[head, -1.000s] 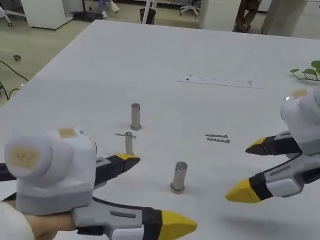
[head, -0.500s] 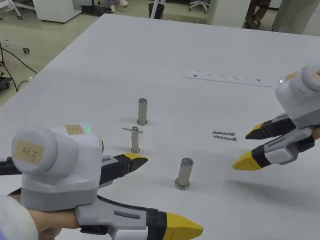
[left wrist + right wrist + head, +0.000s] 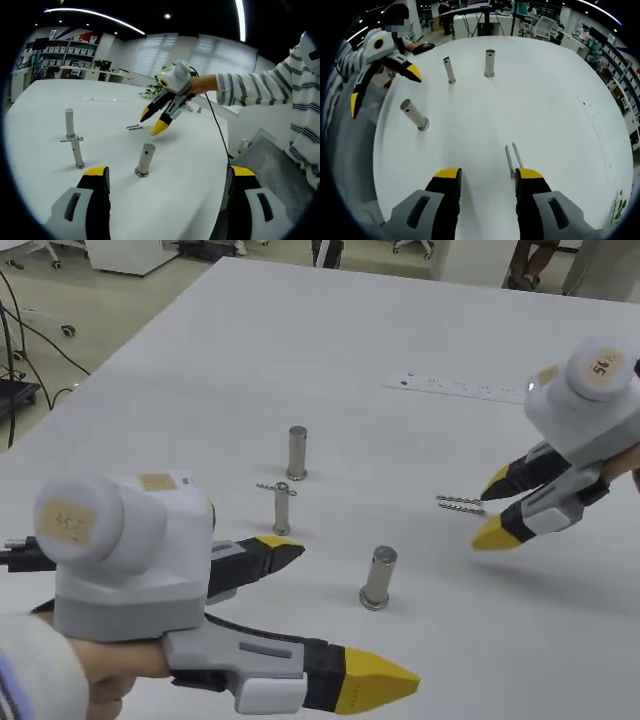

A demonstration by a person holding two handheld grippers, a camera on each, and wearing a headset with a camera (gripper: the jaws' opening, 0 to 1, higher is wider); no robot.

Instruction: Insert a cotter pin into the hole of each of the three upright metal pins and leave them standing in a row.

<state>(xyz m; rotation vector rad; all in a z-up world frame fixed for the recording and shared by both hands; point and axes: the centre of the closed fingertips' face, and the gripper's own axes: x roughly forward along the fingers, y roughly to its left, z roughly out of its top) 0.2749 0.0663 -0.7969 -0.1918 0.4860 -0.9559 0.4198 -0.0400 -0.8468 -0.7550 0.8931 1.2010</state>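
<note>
holding both grippers over the white table, we have the left gripper lowest and nearest us, its jaws wide apart with nothing between them. ahead of it stand the three upright metal pins: the far pin, the middle pin just in front of it, and the near pin set off to the right, so they form a bent line rather than a straight row. a cotter pin sits crosswise through the top of the middle pin. two loose cotter pins lie flat, side by side, on the table to the right. our right gripper hovers tilted down just beside them, jaws apart and gripping nothing. a white power strip lies farther back.
</note>
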